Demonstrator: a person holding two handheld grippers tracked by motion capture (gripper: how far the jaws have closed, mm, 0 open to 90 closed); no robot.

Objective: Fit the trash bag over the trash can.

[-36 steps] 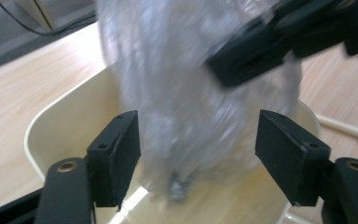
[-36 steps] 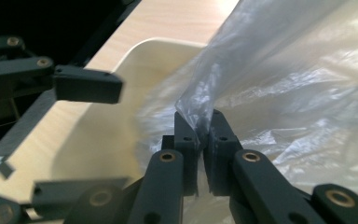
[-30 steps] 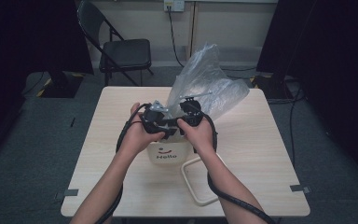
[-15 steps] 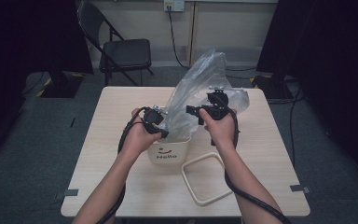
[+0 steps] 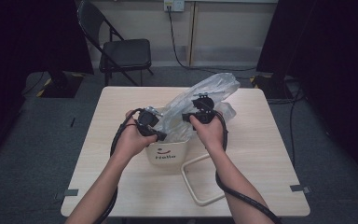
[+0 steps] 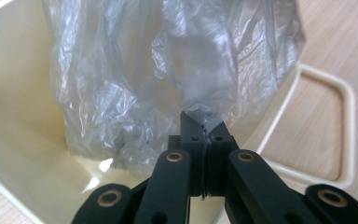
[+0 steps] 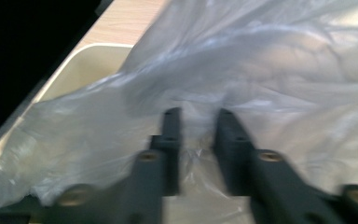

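A cream bin (image 5: 167, 154) printed with a smile and "Hello" stands mid-table, and a clear plastic bag (image 5: 205, 91) rises out of it toward the far right. My left gripper (image 5: 157, 135) is over the bin's left rim, shut on a pinch of the bag (image 6: 168, 60) above the bin's inside wall (image 6: 18, 107). My right gripper (image 5: 189, 116) hovers over the bin's far right side. In the blurred right gripper view its jaws (image 7: 196, 116) stand open, with bag film (image 7: 261, 70) lying between and beyond them, near the bin rim (image 7: 81, 56).
A cream lid ring (image 5: 189, 185) lies flat on the table just right of the bin, also seen as a frame (image 6: 349, 116) past the bin's wall. A black folding chair (image 5: 121, 51) stands behind the table. Cables trail from both grippers along the forearms.
My right gripper swung out to the right from beside the left one, then came partly back toward the bin. The bag's raised end has sunk lower. The left gripper has kept its hold.
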